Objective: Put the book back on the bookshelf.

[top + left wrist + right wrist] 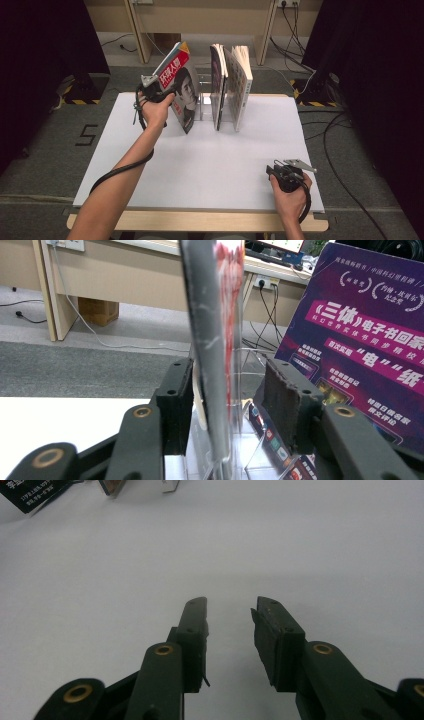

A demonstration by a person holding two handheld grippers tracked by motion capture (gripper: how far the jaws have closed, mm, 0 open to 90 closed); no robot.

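While the left gripper point(227, 390) sits at the magazine point(179, 92), its fingers point(175, 405) stand apart around the edge. Nearer the person than the magazine, the right gripper point(230, 630) rests on the white surface point(210, 165), fingers apart and empty

This looks like a lab or recording room. Black curtains point(30, 75) hang at both sides of the high view, and yellow-black hazard tape point(80, 101) marks stand feet on the grey carpet point(45, 150). Cables point(340, 150) trail at the right, wall sockets point(287, 3) sit at the top edge, and a white-topped table point(200, 165) fills the centre.
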